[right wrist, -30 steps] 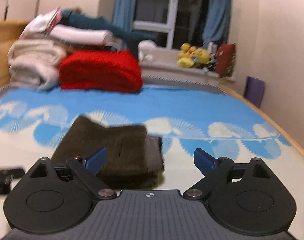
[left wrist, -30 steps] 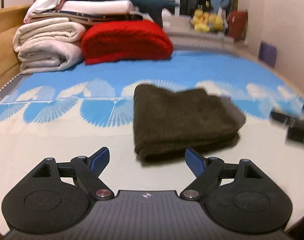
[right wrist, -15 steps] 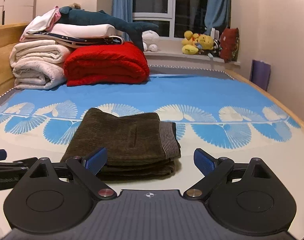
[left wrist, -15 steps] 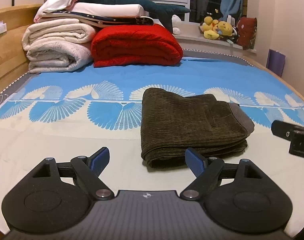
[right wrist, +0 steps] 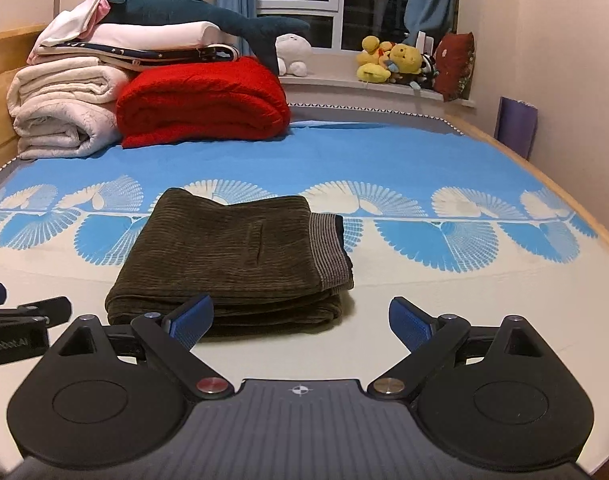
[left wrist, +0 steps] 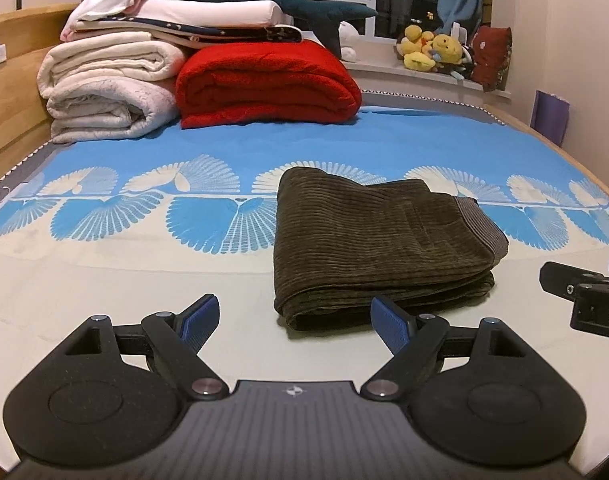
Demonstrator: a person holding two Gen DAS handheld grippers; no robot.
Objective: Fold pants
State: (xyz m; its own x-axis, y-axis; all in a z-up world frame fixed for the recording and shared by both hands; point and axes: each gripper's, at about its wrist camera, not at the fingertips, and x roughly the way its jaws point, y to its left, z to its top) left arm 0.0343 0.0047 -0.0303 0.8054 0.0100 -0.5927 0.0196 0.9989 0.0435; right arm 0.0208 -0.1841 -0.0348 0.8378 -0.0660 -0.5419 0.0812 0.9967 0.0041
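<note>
The pants [left wrist: 376,240] lie folded into a thick, squarish bundle on the bed [left wrist: 184,272], across the line where the blue pattern meets the cream. The ribbed, corduroy-like cloth looks soft and fairly heavy; it should sag if lifted by one corner, so the stacked folded edge nearest the cameras seems the best hold. The left gripper [left wrist: 292,322] and right gripper [right wrist: 300,320] hover just short of that edge, fingers wide open and empty. Folded blankets [right wrist: 200,100] sit well behind.

Views settled, blur gone; pants [left wrist: 376,240] sit nearer frame center
</note>
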